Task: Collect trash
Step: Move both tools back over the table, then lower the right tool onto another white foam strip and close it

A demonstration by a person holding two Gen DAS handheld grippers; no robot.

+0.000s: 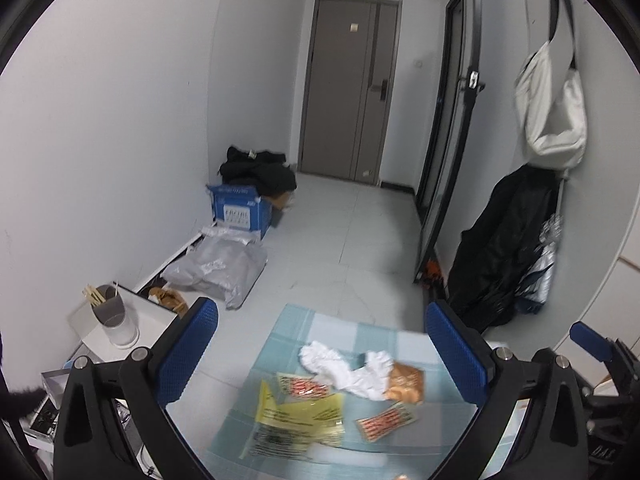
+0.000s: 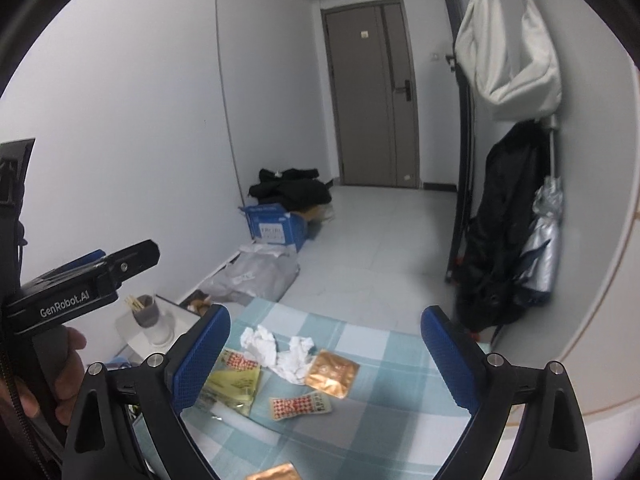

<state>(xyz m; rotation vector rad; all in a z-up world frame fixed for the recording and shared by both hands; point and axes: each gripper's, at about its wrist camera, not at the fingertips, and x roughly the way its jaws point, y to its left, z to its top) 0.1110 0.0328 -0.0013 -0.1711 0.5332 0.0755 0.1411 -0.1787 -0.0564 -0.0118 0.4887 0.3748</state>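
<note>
Trash lies on a table with a blue checked cloth (image 1: 296,324) (image 2: 400,364). There is crumpled white tissue (image 1: 344,368) (image 2: 276,350), a yellow plastic bag (image 1: 296,416) (image 2: 232,388), an orange-brown wrapper (image 1: 406,382) (image 2: 332,372), and red-patterned packets (image 1: 386,422) (image 2: 300,404); another packet (image 1: 302,386) lies by the bag. A second orange wrapper (image 2: 274,472) sits at the near edge. My left gripper (image 1: 320,356) is open and empty, above the trash. My right gripper (image 2: 324,364) is open and empty, above the table. The left gripper's body (image 2: 80,284) shows at the left in the right wrist view.
A white side stand (image 1: 136,320) holds a grey cup with sticks (image 1: 108,308). On the floor by the left wall lie a grey plastic bag (image 1: 220,268), a blue box (image 1: 236,210) and black clothes (image 1: 260,172). A black coat (image 1: 504,252) and white bag (image 1: 552,108) hang at right.
</note>
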